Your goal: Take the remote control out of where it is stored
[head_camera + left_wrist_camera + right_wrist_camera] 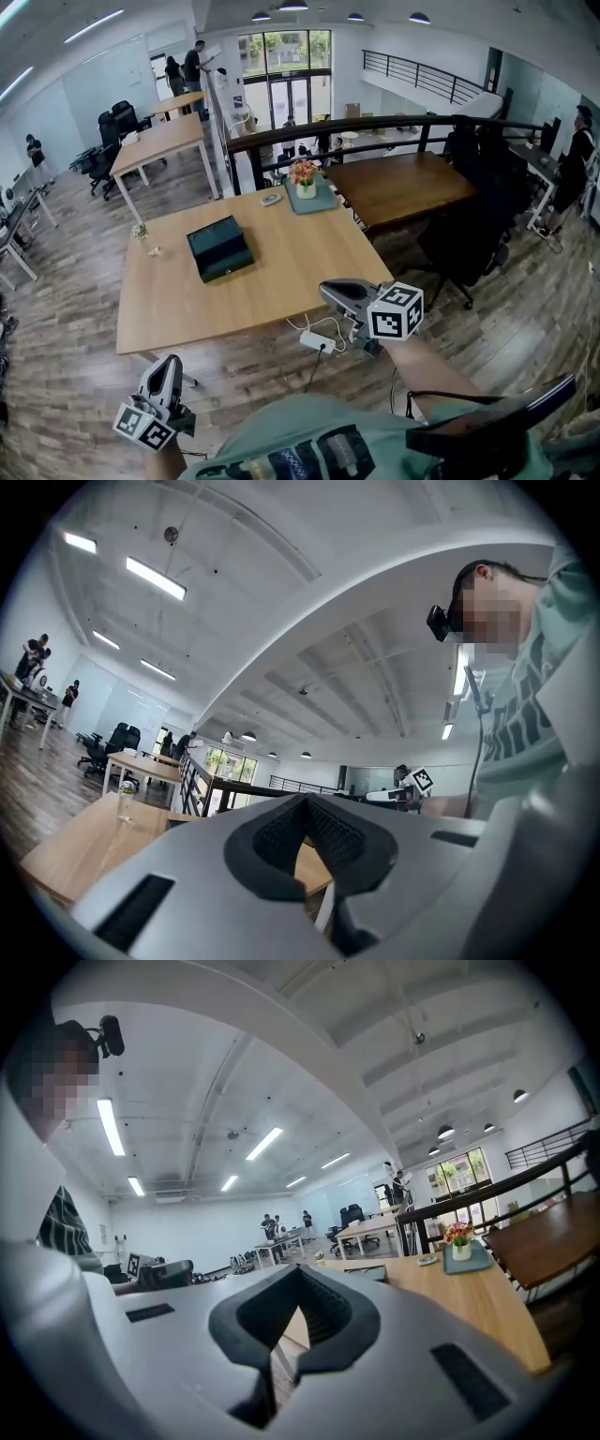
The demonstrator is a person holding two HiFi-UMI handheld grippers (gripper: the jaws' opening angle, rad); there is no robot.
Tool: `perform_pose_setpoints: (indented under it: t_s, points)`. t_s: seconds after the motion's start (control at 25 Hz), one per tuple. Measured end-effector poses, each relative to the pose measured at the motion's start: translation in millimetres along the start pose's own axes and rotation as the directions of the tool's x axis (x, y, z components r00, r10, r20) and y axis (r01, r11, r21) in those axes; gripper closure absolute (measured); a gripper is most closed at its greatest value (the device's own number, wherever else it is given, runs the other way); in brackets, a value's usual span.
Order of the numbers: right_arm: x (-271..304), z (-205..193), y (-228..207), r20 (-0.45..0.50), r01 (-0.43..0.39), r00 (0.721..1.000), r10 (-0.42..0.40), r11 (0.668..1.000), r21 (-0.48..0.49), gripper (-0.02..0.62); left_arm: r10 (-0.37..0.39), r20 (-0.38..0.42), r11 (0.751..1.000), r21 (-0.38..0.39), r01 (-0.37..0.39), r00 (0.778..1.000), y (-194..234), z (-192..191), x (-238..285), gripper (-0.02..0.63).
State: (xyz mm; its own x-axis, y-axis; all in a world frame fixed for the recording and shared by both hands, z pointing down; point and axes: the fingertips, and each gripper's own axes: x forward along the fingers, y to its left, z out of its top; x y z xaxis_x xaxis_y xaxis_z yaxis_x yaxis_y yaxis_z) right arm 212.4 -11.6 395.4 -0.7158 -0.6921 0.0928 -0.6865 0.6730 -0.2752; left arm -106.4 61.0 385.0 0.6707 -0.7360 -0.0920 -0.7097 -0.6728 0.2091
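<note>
A closed dark green box [218, 248] lies on the light wooden table [281, 281]; it also shows as a dark shape [370, 1271] in the right gripper view. No remote control is in sight. My left gripper [172, 362] is low at the bottom left, short of the table's near edge, with its jaws together and nothing in them [305, 803]. My right gripper [328, 290] hangs over the table's near right corner, pointing toward the box, also shut and empty [300, 1269].
A flower pot [305, 178] stands on a teal tray [319, 202] at the table's far edge, with a small round item [271, 199] beside it. A little plant [139, 230] sits near the left edge. A white power strip [317, 340] hangs under the near edge. A dark table [403, 187] and a black chair [469, 244] stand to the right.
</note>
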Motion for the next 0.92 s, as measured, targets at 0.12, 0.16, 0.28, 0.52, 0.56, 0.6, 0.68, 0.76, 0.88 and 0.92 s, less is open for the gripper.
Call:
perform_pose_setpoints:
  t_s: [0.12, 0.16, 0.28, 0.52, 0.56, 0.6, 0.68, 0.76, 0.88, 0.92]
  points:
    - [5.3, -1.9, 0.5, -0.001, -0.005, 1.0, 0.005, 1.0, 0.001, 0.589, 0.017, 0.001, 1.0, -0.009, -0.017, 1.0, 5.7, -0.7, -2.6, 0.607]
    - [6.5, -2.5, 0.2, -0.001, -0.007, 1.0, 0.007, 1.0, 0.005, 0.589, 0.02, 0.001, 1.0, -0.014, -0.02, 1.0, 7.3, -1.8, -2.2, 0.607]
    - [10.0, -3.2, 0.9, -0.003, -0.011, 1.0, 0.011, 1.0, 0.009, 0.589, 0.02, 0.001, 1.0, -0.021, -0.02, 1.0, 10.1, -4.2, -2.2, 0.607]
    - [18.1, -1.1, 3.8, -0.016, -0.009, 1.0, 0.009, 1.0, -0.008, 0.589, 0.017, 0.002, 0.999, -0.034, -0.017, 1.0, 19.9, -5.5, -1.7, 0.607]
    - [18.6, -0.6, 3.6, -0.016, -0.008, 1.0, 0.008, 1.0, -0.009, 0.589, 0.016, 0.001, 0.999, -0.034, -0.016, 1.0, 20.8, -5.2, -1.2, 0.607]
    - [19.1, -0.2, 3.2, -0.015, -0.008, 1.0, 0.007, 1.0, -0.009, 0.59, 0.015, 0.0, 0.999, -0.034, -0.015, 1.0, 21.9, -4.7, -0.8, 0.607]
    - [20.2, -0.2, 2.5, -0.011, -0.007, 1.0, 0.007, 1.0, -0.01, 0.591, 0.014, 0.003, 0.999, -0.032, -0.014, 1.0, 24.3, -3.9, 0.1, 0.607]
    - [20.6, -1.3, 1.3, -0.008, -0.008, 1.0, 0.008, 1.0, -0.013, 0.59, 0.014, 0.004, 0.999, -0.03, -0.014, 1.0, 25.7, -4.7, 1.1, 0.607]
    - [19.7, -3.0, -1.8, -0.006, -0.009, 1.0, 0.009, 1.0, -0.017, 0.591, 0.012, 0.002, 1.0, -0.028, -0.012, 1.0, 25.3, -7.7, 3.9, 0.607]
    - [19.3, -3.5, -2.8, -0.006, -0.01, 1.0, 0.01, 1.0, -0.019, 0.59, 0.011, 0.001, 1.0, -0.027, -0.011, 1.0, 25.0, -8.7, 4.9, 0.607]
